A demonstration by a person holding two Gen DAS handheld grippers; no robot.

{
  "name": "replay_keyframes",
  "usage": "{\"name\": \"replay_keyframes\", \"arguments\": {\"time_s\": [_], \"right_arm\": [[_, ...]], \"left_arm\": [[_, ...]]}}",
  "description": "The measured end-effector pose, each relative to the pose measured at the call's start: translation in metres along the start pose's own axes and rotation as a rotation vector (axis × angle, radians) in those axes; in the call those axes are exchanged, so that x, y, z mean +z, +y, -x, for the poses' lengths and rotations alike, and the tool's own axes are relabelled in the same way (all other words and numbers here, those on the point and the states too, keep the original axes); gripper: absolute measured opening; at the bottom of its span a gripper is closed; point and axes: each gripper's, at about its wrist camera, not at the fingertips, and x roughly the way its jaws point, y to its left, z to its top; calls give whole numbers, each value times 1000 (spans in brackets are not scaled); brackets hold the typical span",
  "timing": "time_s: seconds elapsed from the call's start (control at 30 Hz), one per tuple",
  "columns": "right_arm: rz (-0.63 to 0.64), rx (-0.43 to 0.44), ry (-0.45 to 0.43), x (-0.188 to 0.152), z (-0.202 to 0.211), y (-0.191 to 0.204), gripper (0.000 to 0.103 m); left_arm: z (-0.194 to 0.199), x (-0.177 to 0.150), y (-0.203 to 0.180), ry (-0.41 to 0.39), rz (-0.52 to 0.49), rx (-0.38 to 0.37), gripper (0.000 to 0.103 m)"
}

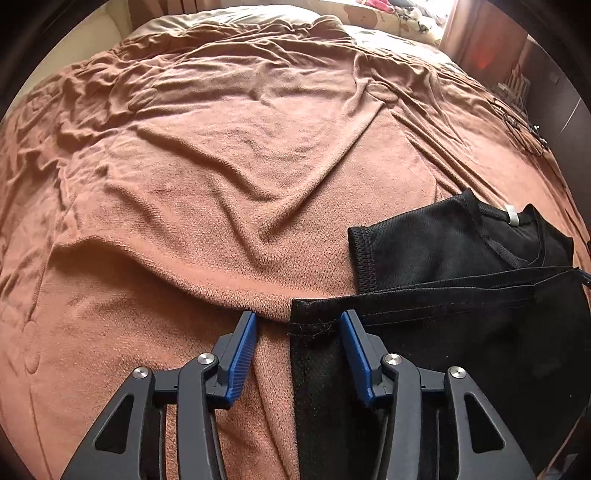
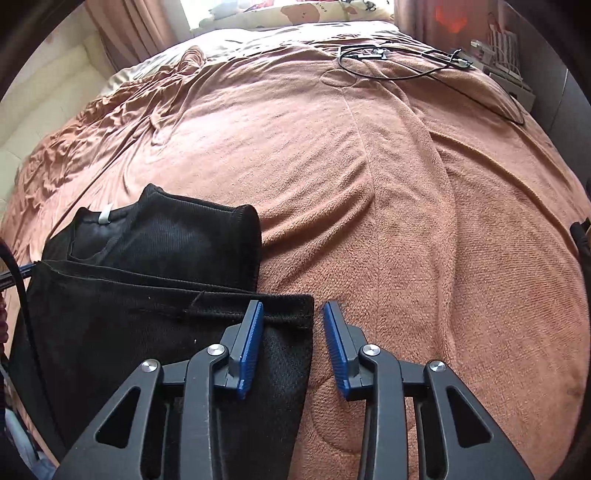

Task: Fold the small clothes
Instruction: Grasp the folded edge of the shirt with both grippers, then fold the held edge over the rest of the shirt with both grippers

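A black mesh shirt (image 1: 461,258) lies partly folded on the brown blanket (image 1: 221,166), its collar and white tag (image 1: 511,216) facing away from me. In the left wrist view the left gripper (image 1: 299,317) stands open over the shirt's near left hem corner. That corner lies between the blue pads (image 1: 242,354), with a gap on its left side. In the right wrist view the shirt (image 2: 147,258) fills the lower left. The right gripper (image 2: 293,306) is open around the near right hem corner, its right pad (image 2: 338,347) clear of the cloth.
The wrinkled blanket (image 2: 406,184) covers the whole bed. Black cables (image 2: 388,62) lie at the far right edge beside a white rack (image 2: 506,55). Patterned pillows (image 2: 295,11) sit at the head. A pale padded surface (image 2: 48,103) borders the left side.
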Motion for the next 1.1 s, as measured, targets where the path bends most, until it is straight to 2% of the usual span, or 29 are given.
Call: {"name": "replay_keyframes", "arguments": {"time_s": [0.1, 0.13, 0.17, 0.23, 0.27, 0.33, 0.57, 0.8, 0.97, 1.1], "right_arm": [[-14, 40, 7, -3, 1, -5, 32], [-17, 49, 6, -3, 0, -6, 29], [-19, 53, 5, -4, -1, -7, 26], [-36, 57, 2, -4, -1, -10, 11], [-43, 53, 1, -4, 0, -11, 7], [-41, 61, -9, -3, 5, -10, 2], [-8, 47, -93, -7, 41, 1, 1], [-13, 32, -160, 0, 69, 5, 1], [-37, 26, -189, 13, 76, 8, 1], [-40, 16, -180, 22, 68, 10, 1]], "left_arm": [[0, -1, 4, -6, 29, -23, 42], [-2, -1, 5, -6, 31, -28, 40], [-4, 0, 5, -6, 26, -28, 34], [-4, 3, 4, -13, 26, -26, 21], [-2, 4, 3, -16, 26, -24, 9], [5, 5, -1, -37, 15, -5, 8], [39, 7, -3, -104, -5, 3, 6], [76, 25, -12, -181, -34, 21, 6], [85, 43, -10, -209, -8, 25, 6], [79, 57, -11, -198, -18, 43, 6]]}}
